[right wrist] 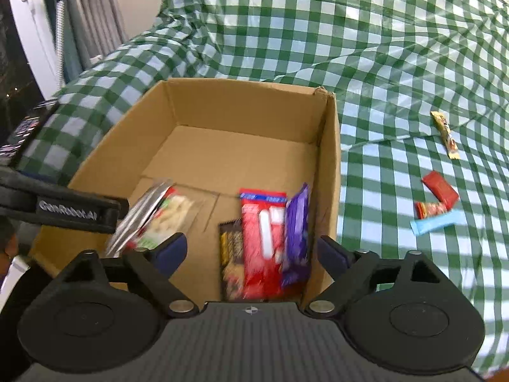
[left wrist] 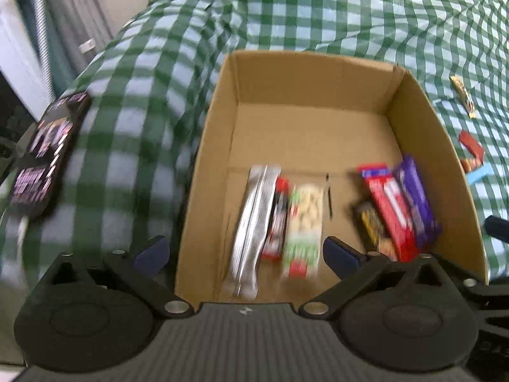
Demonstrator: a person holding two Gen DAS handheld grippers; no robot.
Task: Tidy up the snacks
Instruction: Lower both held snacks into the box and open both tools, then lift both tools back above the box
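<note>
Over cardboard box [right wrist: 329, 172] | left claw [left wrist: 246, 253] spread | right claw [right wrist: 251, 250] spread | "GenRobot.AI" on left claw's side.

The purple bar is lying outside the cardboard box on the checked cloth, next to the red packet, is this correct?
Not quite. The purple bar lies inside the cardboard box, against its right wall, next to the red packet. The right wrist view shows it.

Snacks [right wrist: 264, 242] in box [right wrist: 331, 159]; four, perhaps, on cloth [right wrist: 397, 47] right.
</note>
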